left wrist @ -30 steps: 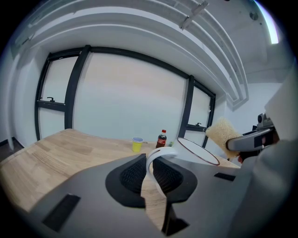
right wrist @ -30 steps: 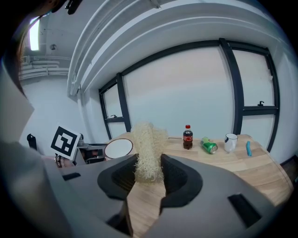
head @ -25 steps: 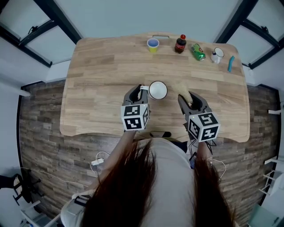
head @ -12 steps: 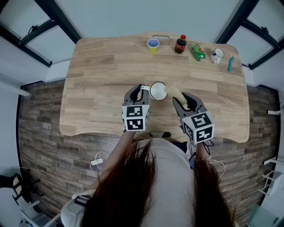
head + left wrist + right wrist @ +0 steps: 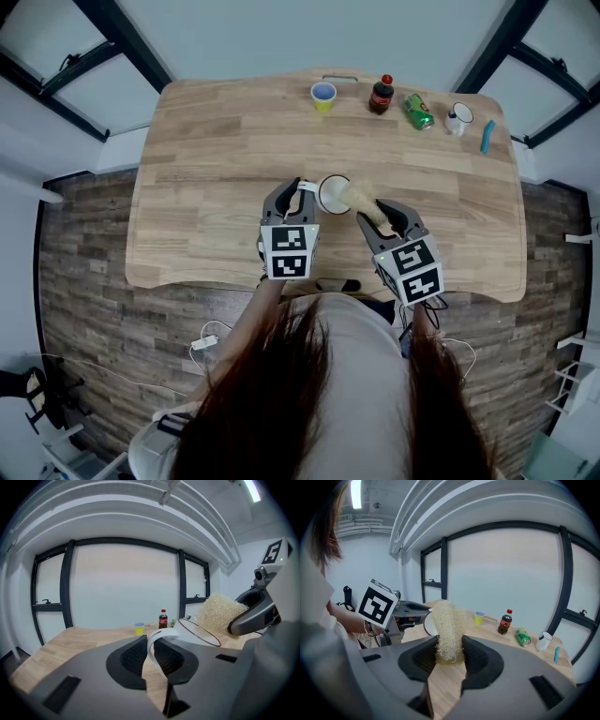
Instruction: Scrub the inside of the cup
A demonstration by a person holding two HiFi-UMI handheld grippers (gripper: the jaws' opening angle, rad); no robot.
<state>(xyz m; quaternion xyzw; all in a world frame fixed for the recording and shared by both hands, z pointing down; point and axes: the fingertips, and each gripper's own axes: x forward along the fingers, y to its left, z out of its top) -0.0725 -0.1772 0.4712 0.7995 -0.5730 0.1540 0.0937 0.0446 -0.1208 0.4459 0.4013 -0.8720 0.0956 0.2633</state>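
Note:
A white enamel cup (image 5: pixel 330 193) with a dark rim is tilted toward the right, held by its handle (image 5: pixel 158 641) in my left gripper (image 5: pixel 292 196), which is shut on it. My right gripper (image 5: pixel 380 215) is shut on a pale fibrous scrubber (image 5: pixel 360 198). The scrubber's far end sits at the cup's mouth. From the left gripper view the scrubber (image 5: pixel 219 614) is just behind the cup's rim (image 5: pixel 200 632). The right gripper view has the scrubber (image 5: pixel 447 632) between the jaws and the cup's rim (image 5: pixel 425 623) behind it.
Along the wooden table's (image 5: pixel 216 169) far edge stand a yellow cup (image 5: pixel 323 95), a cola bottle (image 5: pixel 381 93), a green can (image 5: pixel 418 110) lying on its side, a white mug (image 5: pixel 458 117) and a blue item (image 5: pixel 487 134).
My right gripper has carried the scrubber leftward to the cup's mouth. The left gripper has tilted the cup toward it.

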